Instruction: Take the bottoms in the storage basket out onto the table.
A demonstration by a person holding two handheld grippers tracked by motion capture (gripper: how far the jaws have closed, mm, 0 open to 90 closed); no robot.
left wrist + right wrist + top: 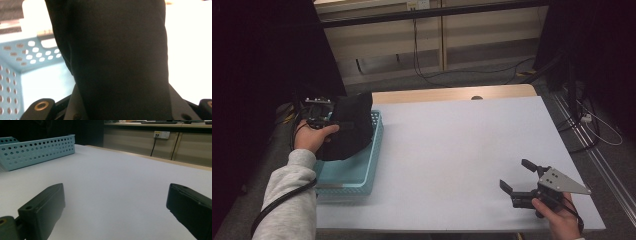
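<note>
A black cloth point(354, 135) hangs over the far end of a light blue perforated basket point(373, 155) at the table's left edge. My left gripper point(339, 123) is shut on the cloth from the left, and the person's hand holds it above the basket. In the left gripper view the cloth point(117, 57) sits bunched between the jaws, with the basket's wall point(15, 65) behind it. My right gripper point(517, 175) rests open near the table's front right corner. Nothing lies between its spread jaws point(115, 188) but bare table.
The white tabletop point(452, 145) stretches between the basket and the right gripper. The basket's side point(37, 151) stands far left in the right gripper view. A wooden strip with a small round hole point(477, 97) runs along the far edge. Cables point(597, 125) lie on the floor at right.
</note>
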